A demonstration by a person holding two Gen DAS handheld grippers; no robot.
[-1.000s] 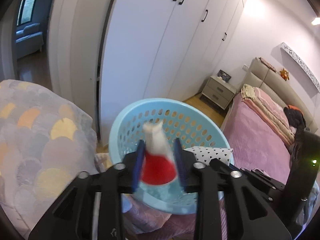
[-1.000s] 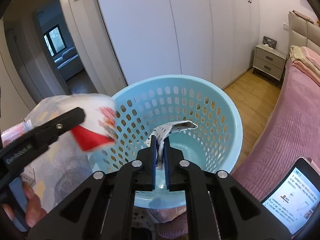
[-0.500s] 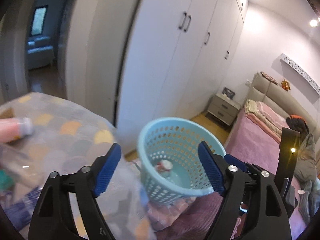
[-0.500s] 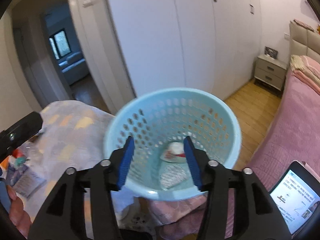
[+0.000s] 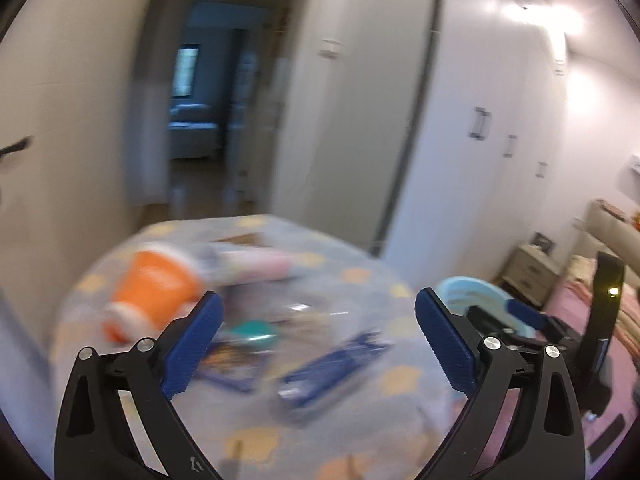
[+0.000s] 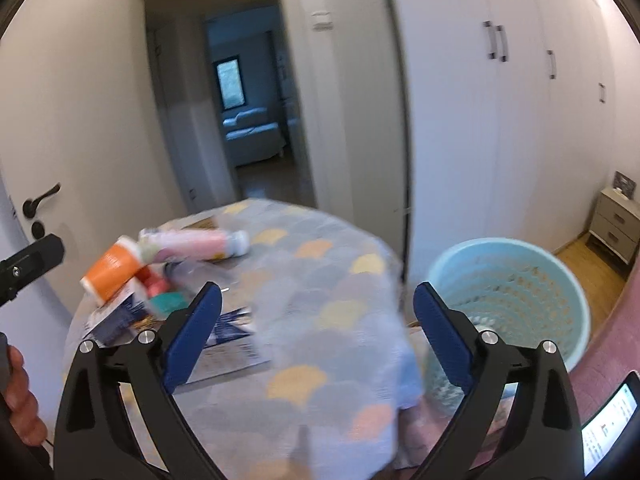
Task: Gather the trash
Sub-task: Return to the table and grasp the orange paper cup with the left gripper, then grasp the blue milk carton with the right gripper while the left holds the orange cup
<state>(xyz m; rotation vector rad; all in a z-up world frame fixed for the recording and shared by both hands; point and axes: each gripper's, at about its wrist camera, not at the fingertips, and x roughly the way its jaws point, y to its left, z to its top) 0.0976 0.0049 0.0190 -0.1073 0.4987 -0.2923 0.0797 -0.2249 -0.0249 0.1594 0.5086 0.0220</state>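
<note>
Both views are motion-blurred. My left gripper (image 5: 318, 340) is open and empty above a round table (image 5: 400, 384) with a scale-pattern cloth. On it lie an orange cup (image 5: 154, 292), a pink bottle (image 5: 260, 266), a teal item (image 5: 252, 330) and blue wrappers (image 5: 328, 368). My right gripper (image 6: 318, 336) is open and empty over the same table (image 6: 320, 320). The cup (image 6: 112, 270), bottle (image 6: 192, 244) and wrappers (image 6: 228, 326) sit to its left. The light blue perforated basket (image 6: 516, 300) stands right of the table; its rim also shows in the left wrist view (image 5: 468, 290).
An open doorway (image 6: 248, 120) lies behind the table, with a door and handle (image 6: 40, 200) at left. White wardrobes (image 6: 500, 120) line the right wall. A nightstand (image 6: 616, 216), a pink bed (image 5: 624, 320) and a phone screen (image 6: 608, 428) are at the right.
Both grippers let go of their trash into the basket and opened wide. Both then swung left, away from the basket and over the table.
</note>
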